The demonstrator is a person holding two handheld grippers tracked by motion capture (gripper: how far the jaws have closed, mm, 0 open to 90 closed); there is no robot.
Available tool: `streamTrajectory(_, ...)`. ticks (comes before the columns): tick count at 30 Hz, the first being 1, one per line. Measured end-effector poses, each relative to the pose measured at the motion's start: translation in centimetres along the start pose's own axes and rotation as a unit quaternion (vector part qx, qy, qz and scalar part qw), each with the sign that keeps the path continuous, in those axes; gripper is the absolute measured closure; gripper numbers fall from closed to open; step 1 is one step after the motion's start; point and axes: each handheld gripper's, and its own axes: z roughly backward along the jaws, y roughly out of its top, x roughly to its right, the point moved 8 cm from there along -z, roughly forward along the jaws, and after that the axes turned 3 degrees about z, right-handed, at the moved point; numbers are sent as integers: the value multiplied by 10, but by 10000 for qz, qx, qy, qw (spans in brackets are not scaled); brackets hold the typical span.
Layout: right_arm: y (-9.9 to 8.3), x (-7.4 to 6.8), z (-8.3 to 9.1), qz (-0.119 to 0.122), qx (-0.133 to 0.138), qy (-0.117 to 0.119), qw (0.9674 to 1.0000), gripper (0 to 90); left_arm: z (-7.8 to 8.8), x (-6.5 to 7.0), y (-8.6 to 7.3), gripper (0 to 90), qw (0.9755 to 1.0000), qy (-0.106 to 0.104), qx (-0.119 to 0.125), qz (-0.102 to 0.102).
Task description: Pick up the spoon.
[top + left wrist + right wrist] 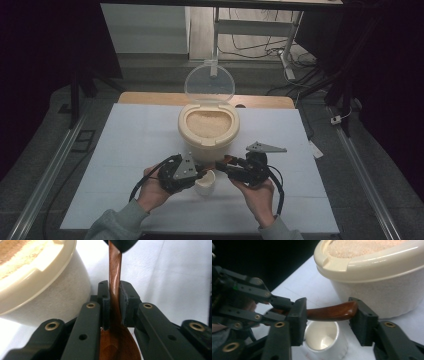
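1. The left tool [200,175] is sitting at lower centre of the high view, and in the left gripper view its jaws are clenching the neck of a brown wooden spoon [115,290], pads pressing on both sides just above the bowl of the spoon.

2. The spoon's long axis is running level, left to right across the high view, from the left tool toward the right tool [223,167]; the handle end is pointing at the right tool, which is the nearer one to that end.

3. In the right gripper view the right tool [328,315] is straddling the handle end of the spoon [332,311]. The right-hand jaw is lying against the handle tip, while the left-hand jaw is standing in front of the shaft, so I cannot tell whether both pads are truly pressing; it is probably half closed around the handle rather than gripping firmly.

4. A small white cup [323,338] is standing on the counter [130,145] directly beneath the spoon, between the two tools.

5. The cream container [208,131] filled with pale grain is sitting just beyond the cup, toward upper centre, with its clear lid [209,82] standing open behind it.

6. The coming move is likely turning on the handover along this axis: the right tool needs to take the handle.
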Motion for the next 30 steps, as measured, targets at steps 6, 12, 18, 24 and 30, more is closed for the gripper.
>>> streamTrajectory(6, 6, -1, 5, -175, 350, 209, 9990, 665, -1, 2, 1, 793, 10000, 41, 20, -43)
streamTrajectory(12, 10, -8, 8, -195, 578, 549, 9966, 778, -1, 0, 0, 797, 10000, 46, 16, -34)
streamTrajectory(18, 13, -16, 11, 67, 720, 860, 9937, 831, -1, 1, 0, 798, 10000, 34, -2, -73)
streamTrajectory(24, 14, -15, 12, -2, 891, 1015, 9908, 833, 1, 1, 2, 791, 9999, -20, 110, 30)
streamTrajectory(30, 18, -13, 17, 34, 1139, 1092, 9875, 834, 11, -4, 1, 580, 9978, -40, 420, 502)
